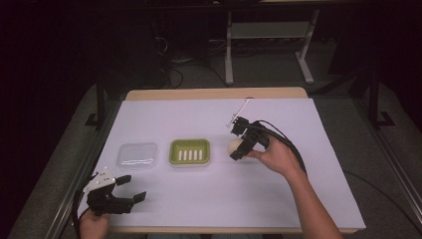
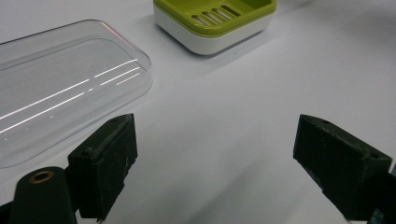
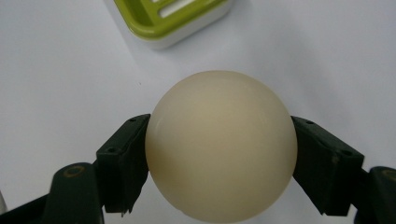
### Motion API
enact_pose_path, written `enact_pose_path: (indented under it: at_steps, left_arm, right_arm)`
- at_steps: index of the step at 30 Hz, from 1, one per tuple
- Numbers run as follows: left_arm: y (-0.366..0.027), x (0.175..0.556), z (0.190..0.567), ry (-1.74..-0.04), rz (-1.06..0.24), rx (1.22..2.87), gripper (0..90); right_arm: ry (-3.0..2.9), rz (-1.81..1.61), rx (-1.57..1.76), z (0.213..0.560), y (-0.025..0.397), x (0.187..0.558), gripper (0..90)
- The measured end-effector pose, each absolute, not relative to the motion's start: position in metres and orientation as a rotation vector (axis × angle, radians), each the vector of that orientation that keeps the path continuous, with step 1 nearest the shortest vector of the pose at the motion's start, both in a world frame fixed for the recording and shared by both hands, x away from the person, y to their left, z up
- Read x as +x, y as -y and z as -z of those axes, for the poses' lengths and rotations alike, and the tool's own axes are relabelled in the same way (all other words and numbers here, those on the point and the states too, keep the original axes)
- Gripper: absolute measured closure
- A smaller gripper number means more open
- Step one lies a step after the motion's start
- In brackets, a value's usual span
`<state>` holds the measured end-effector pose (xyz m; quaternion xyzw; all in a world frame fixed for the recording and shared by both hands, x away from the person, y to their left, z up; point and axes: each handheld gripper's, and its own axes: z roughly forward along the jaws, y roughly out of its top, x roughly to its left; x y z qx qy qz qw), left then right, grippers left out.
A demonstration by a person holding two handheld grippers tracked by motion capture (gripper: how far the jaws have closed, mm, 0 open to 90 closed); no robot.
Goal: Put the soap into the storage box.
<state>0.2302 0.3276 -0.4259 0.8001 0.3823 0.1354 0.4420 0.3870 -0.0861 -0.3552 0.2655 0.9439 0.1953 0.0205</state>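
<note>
Right gripper view puts a smooth, cream-coloured round soap ball (image 3: 221, 144) between the two black jaws, which press against its opposite sides; the ball has a matte, even surface with no markings. In the high view the same ball (image 1: 234, 146) sits at the tip of the right gripper (image 1: 238, 149), just right of a green slotted soap dish with a white base (image 1: 189, 152), over the white sheet covering the table (image 1: 308, 174). Whether the ball touches the sheet cannot be told.

Counted: one ball, one green dish, one clear plastic rectangular lid (image 1: 137, 155) lying flat to the left of the dish, two grippers.

The left gripper (image 1: 132, 188) is held low at the table's near left corner, its jaws spread wide with nothing between them; in the left gripper view the clear lid (image 2: 60, 84) lies just beyond the left jaw, and the green dish (image 2: 215, 23) lies farther off.
</note>
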Motion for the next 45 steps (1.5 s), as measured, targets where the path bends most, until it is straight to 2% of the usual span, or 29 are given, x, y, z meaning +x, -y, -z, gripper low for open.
enact_pose_path:
  at_steps: [45]
  left_arm:
    - [-0.329, 0.23, 0.426, -0.955, -0.34, 1.988, 12.9]
  right_arm:
    - [-3.007, -0.559, 0.548, 0.335, -0.032, 0.408, 24.6]
